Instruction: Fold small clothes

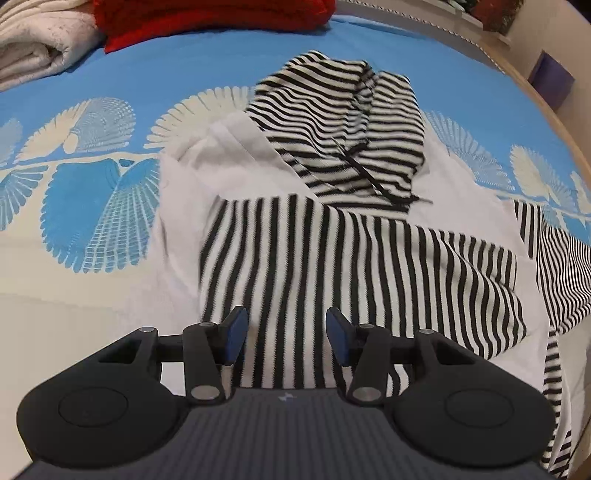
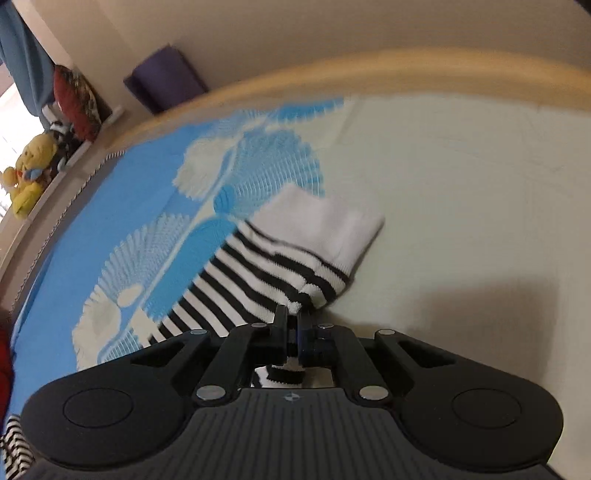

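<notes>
A small black-and-white striped hoodie [image 1: 332, 236] with white panels lies on the bed, its striped hood [image 1: 343, 122] at the far end and one striped sleeve folded across the body. My left gripper [image 1: 286, 332] is open just above the folded sleeve and holds nothing. My right gripper [image 2: 293, 325] is shut on the other striped sleeve [image 2: 258, 273] near its white cuff [image 2: 325, 221], holding it off to the side over the bedspread.
The blue and white patterned bedspread [image 1: 92, 206] covers the bed. A red folded cloth [image 1: 210, 18] and a cream folded blanket [image 1: 33, 48] lie at the far left. The wooden bed rail [image 2: 369, 70] curves along the edge, with a yellow plush toy [image 2: 26, 173] beyond it.
</notes>
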Demonstrator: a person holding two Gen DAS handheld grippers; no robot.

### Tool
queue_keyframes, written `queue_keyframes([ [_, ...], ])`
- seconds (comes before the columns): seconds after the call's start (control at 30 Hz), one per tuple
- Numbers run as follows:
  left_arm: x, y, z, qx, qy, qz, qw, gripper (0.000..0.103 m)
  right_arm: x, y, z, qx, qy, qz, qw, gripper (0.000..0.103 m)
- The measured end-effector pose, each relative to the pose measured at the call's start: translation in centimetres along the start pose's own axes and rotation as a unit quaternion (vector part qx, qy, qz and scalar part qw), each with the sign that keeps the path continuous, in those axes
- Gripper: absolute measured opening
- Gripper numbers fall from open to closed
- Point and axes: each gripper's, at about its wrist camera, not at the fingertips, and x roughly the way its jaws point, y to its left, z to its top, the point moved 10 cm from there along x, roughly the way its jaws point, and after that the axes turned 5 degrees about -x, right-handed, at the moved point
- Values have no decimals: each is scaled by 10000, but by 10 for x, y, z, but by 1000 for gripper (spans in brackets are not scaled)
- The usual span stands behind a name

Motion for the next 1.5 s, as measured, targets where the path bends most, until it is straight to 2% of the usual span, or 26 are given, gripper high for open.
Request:
queue_keyframes([
  [0.07,-4,8,5,-128,-55,17,9999,52,-34,29,15,-351,-220,38,9991,4],
  [0.13,-8,15,9,-273,-81,16,9996,52,-82,69,22,-795,-385,270,9957,4],
  [0.27,-16,28,16,-482,-141,-66,9987,52,-167,128,10,-1087,-541,594,9908,4],
  [0.33,-17,34,19,-606,-153,-77,9980,52,-187,152,-8,-1374,-710,798,9847,4],
  [0.4,-19,44,21,-718,-155,-45,9973,52,-191,165,-30,-1819,-978,709,9759,4],
  [0.43,-20,50,22,-768,-161,-13,9969,52,-185,171,-44,-2035,-867,470,9741,4],
  [0.5,-22,64,25,-879,-198,54,9959,52,-181,191,-64,-2248,-794,520,9698,4],
  [0.57,-25,77,30,-1001,-250,123,9946,52,-192,232,-93,-2987,-1009,743,9461,4],
  [0.6,-26,84,33,-1072,-267,162,9937,52,-203,257,-112,-3433,-1217,1022,9257,4],
  [0.67,-27,96,37,-1216,-295,233,9919,52,-229,300,-159,-4254,-1460,1749,8759,5],
  [0.7,-27,101,39,-1263,-293,264,9912,52,-241,320,-196,-4768,-1297,2290,8387,9],
  [0.73,-26,104,40,-1297,-284,283,9907,52,-249,333,-240,-5243,-790,2849,7986,10],
  [0.77,-25,106,40,-1325,-266,290,9904,52,-252,337,-281,-5519,-59,3308,7655,13],
  [0.8,-23,107,40,-1341,-238,282,9903,52,-253,334,-313,-5590,643,3644,7420,13],
  [0.83,-22,106,40,-1349,-210,256,9903,52,-250,327,-341,-5564,1284,3758,7299,13],
  [0.87,-21,105,39,-1358,-181,215,9903,52,-246,320,-358,-5576,1657,3685,7252,15],
  [0.9,-19,102,38,-1380,-145,157,9902,52,-241,313,-372,-5644,1957,3576,7178,19],
  [0.93,-18,99,37,-1407,-106,91,9900,52,-239,308,-379,-5706,2076,3527,7120,21],
  [1.0,-13,92,34,-1469,-17,-110,9891,52,-235,307,-373,-5686,1991,3414,7214,31],
  [1.1,-4,83,27,-1528,152,-283,9877,52,-221,310,-350,-5495,1904,3192,7483,39],
  [1.17,3,81,22,-1495,224,-235,9882,52,-210,306,-335,-5301,1874,2873,7755,43],
  [1.27,18,78,11,-1530,438,-235,9870,52,-176,289,-310,-4888,2004,2261,8184,44],
  [1.33,29,76,3,-1544,603,-292,9857,52,-153,272,-291,-4405,2134,1878,8515,46],
  [1.4,40,71,-7,-1462,818,-303,9854,51,-134,255,-277,-3874,2292,1649,8776,48],
  [1.43,44,69,-11,-1402,890,-268,9858,50,-124,245,-270,-3572,2402,1552,8891,48],
  [1.5,45,67,-16,-1168,870,-130,9893,31,-111,228,-260,-3072,2592,1395,9050,48],
])
